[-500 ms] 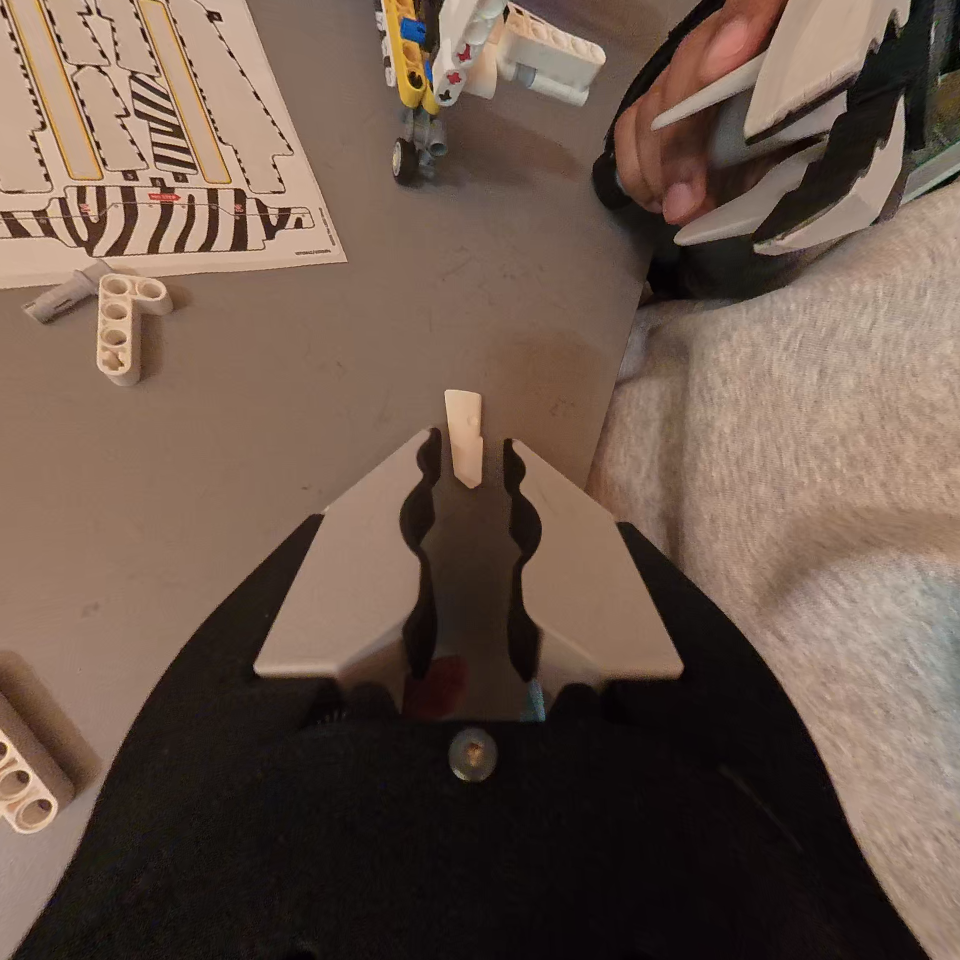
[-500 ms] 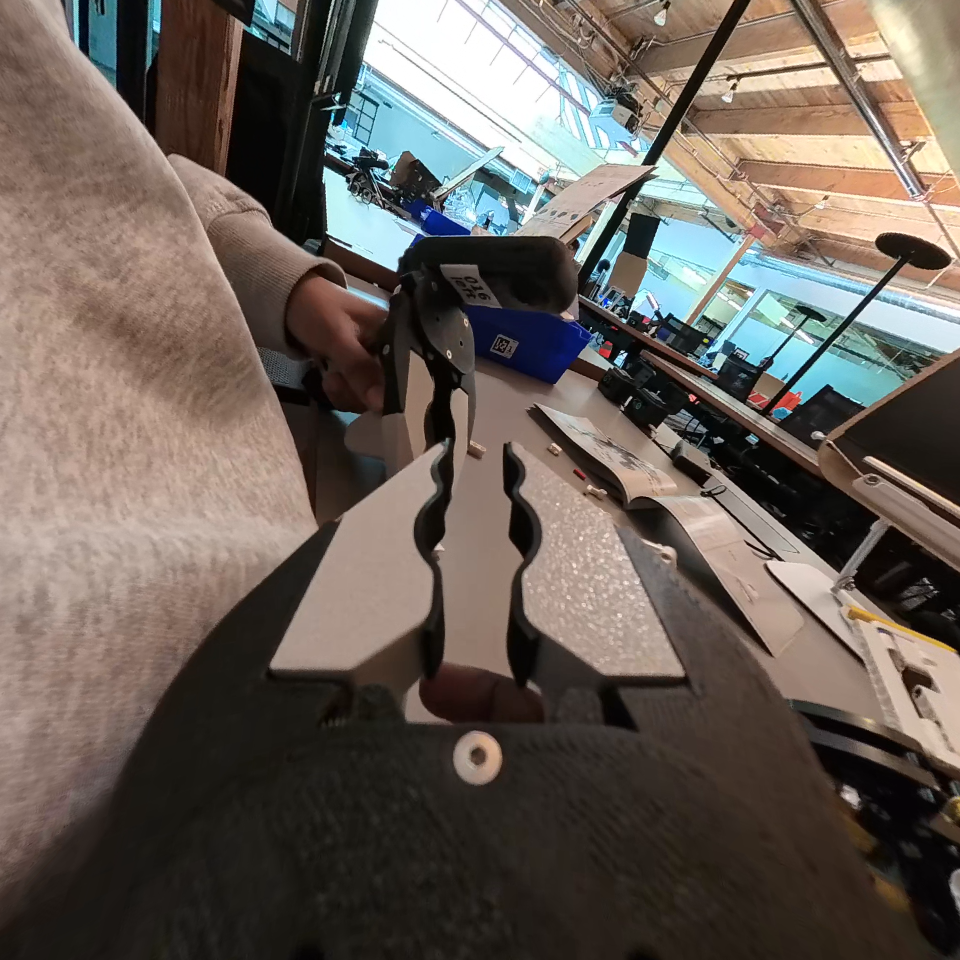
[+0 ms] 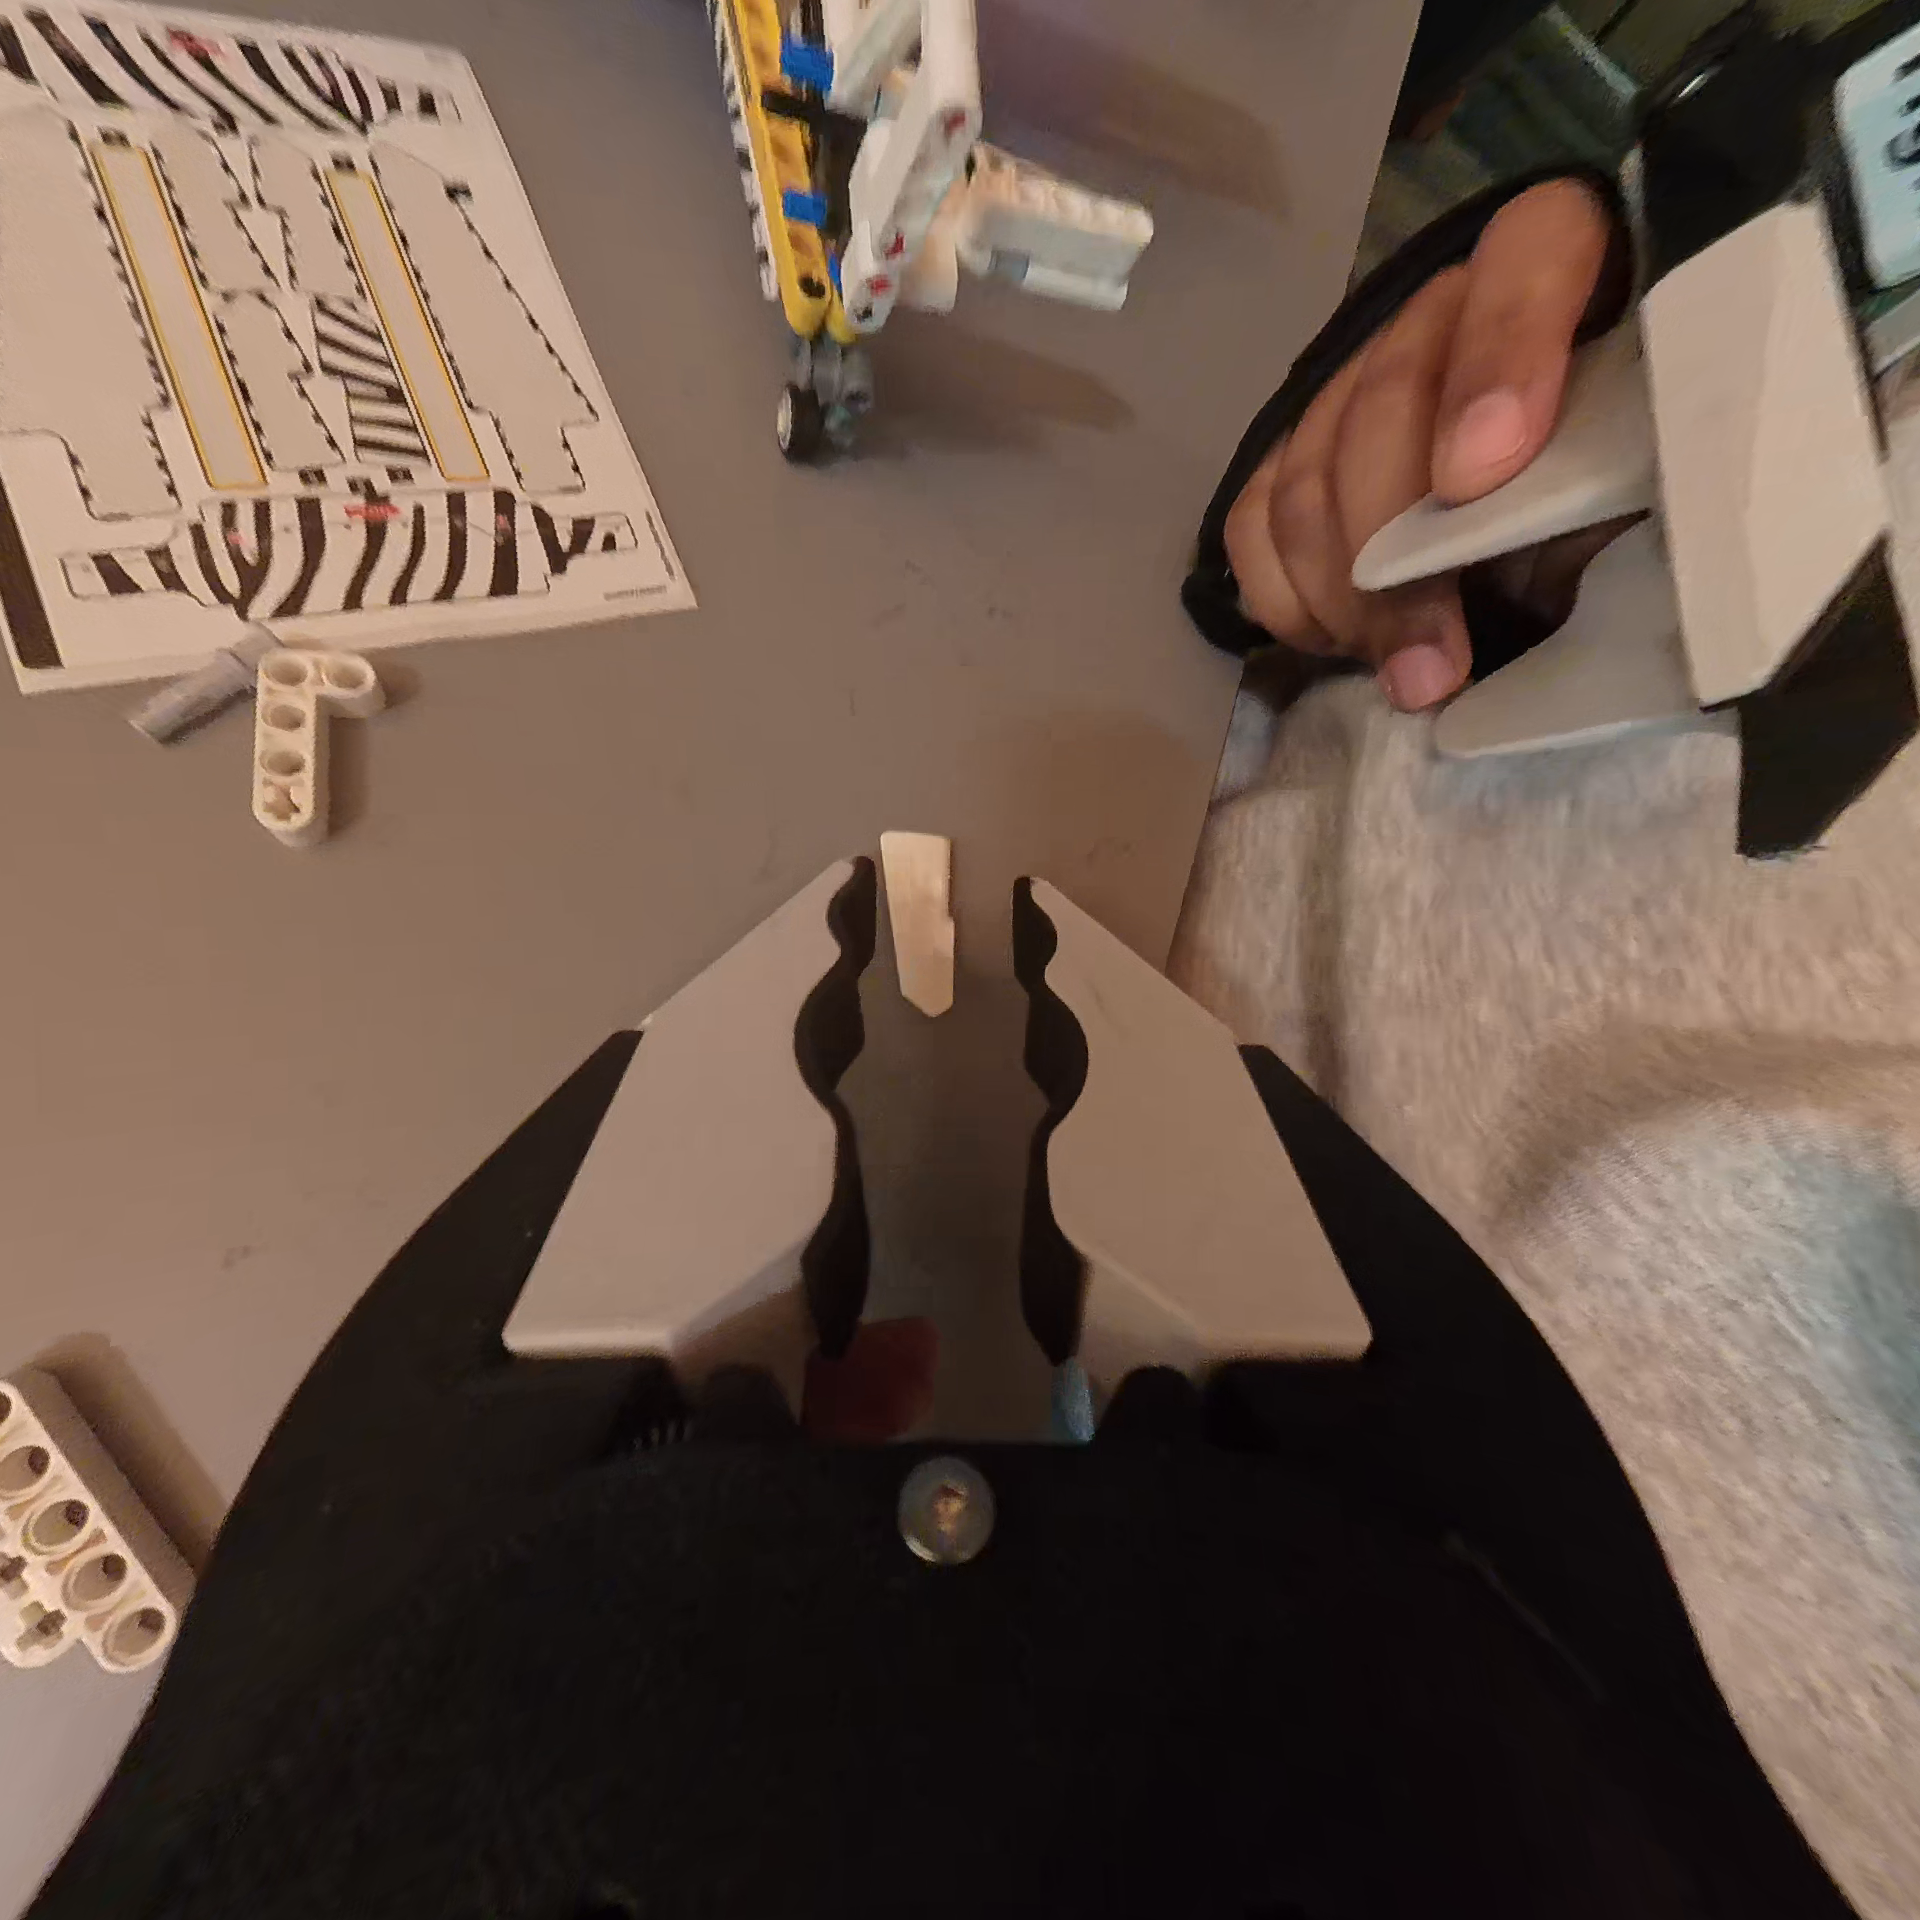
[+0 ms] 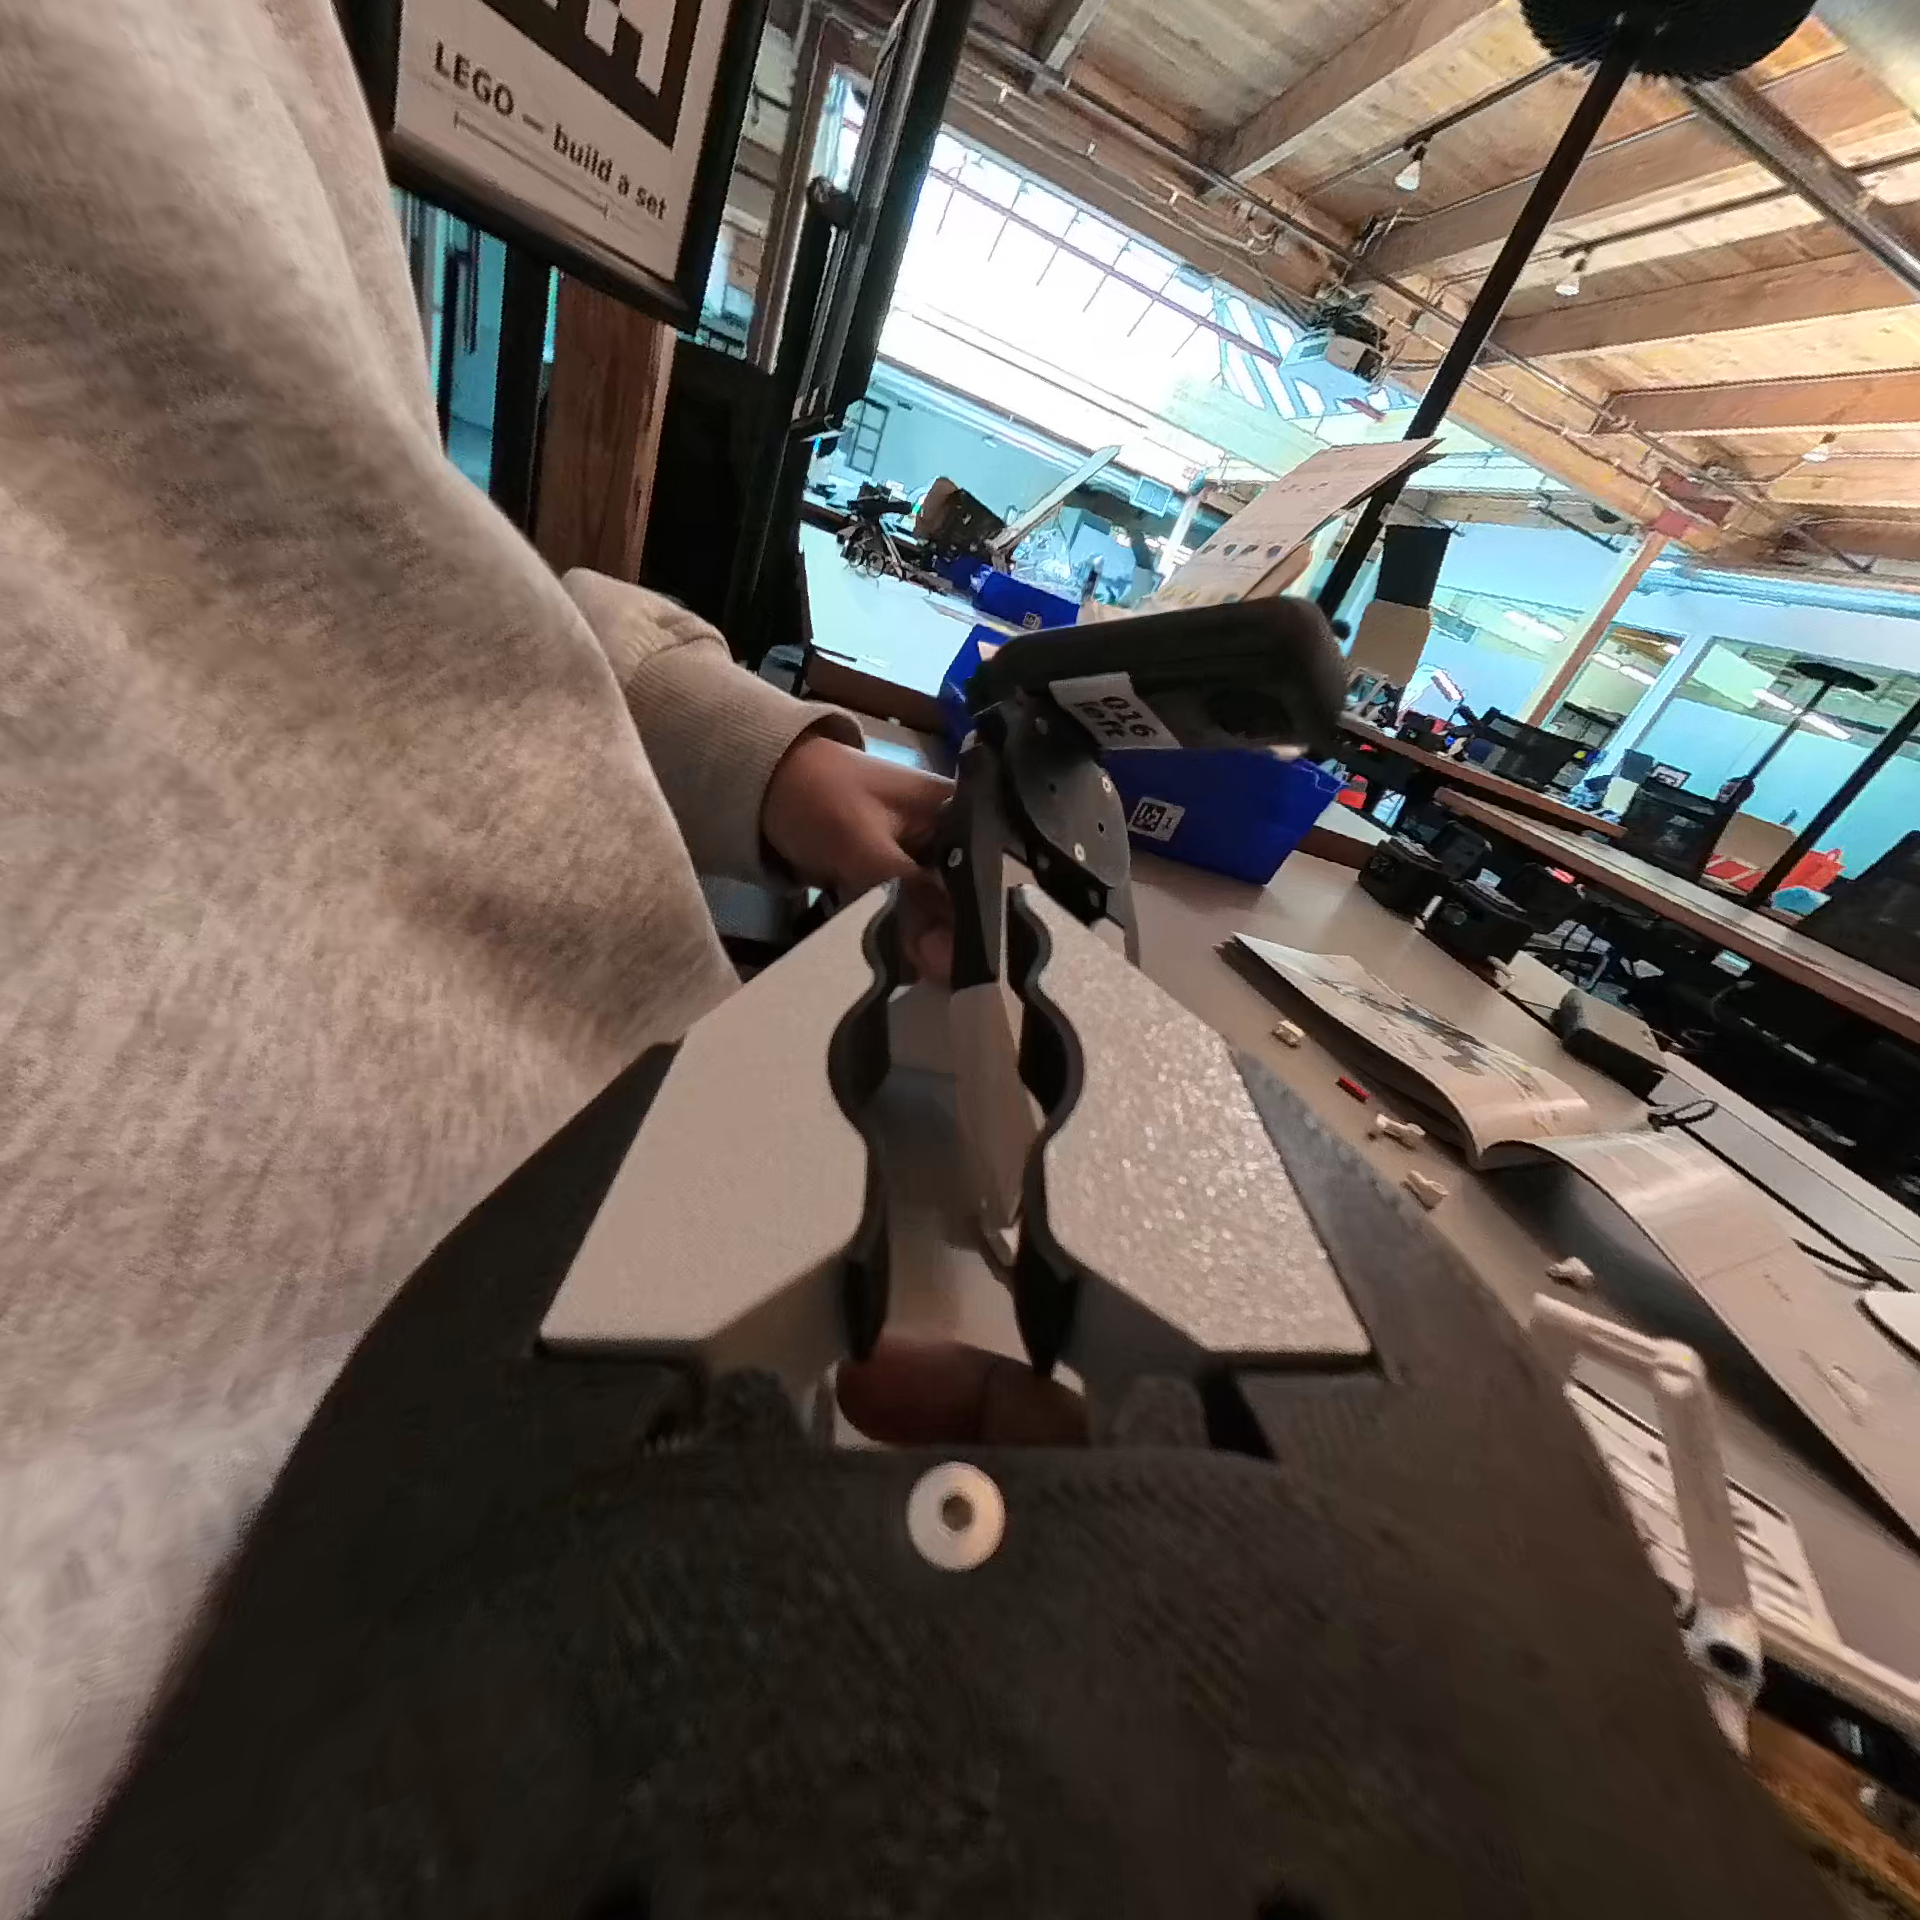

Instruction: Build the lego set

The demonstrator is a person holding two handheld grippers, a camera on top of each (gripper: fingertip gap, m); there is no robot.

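A small flat white lego piece [image 3: 916, 920] lies on the grey table [image 3: 623, 935], between the tips of my left gripper [image 3: 940, 878]. The gripper is open and does not touch the piece. The partly built model [image 3: 862, 197], yellow, white and blue with a small wheel, stands at the far edge. My right gripper [image 4: 951, 902] is open and empty, held off the table's right edge in a hand. It also shows in the left wrist view [image 3: 1756, 468]. It points at the left gripper [image 4: 1049, 831].
A striped sticker sheet [image 3: 291, 343] lies at the far left, with a white L-shaped beam [image 3: 296, 738] and a grey pin [image 3: 192, 696] by it. A white holed beam [image 3: 62, 1558] is at the near left. An open booklet [image 4: 1403, 1039] and a blue bin [image 4: 1216, 810] are farther off. Tip to tip, the grippers are about 11 centimeters apart.
The right gripper has swung and tilted, so the left gripper now lines up between its fingers. The left gripper has edged forward, so the white piece sits a little deeper between its tips.
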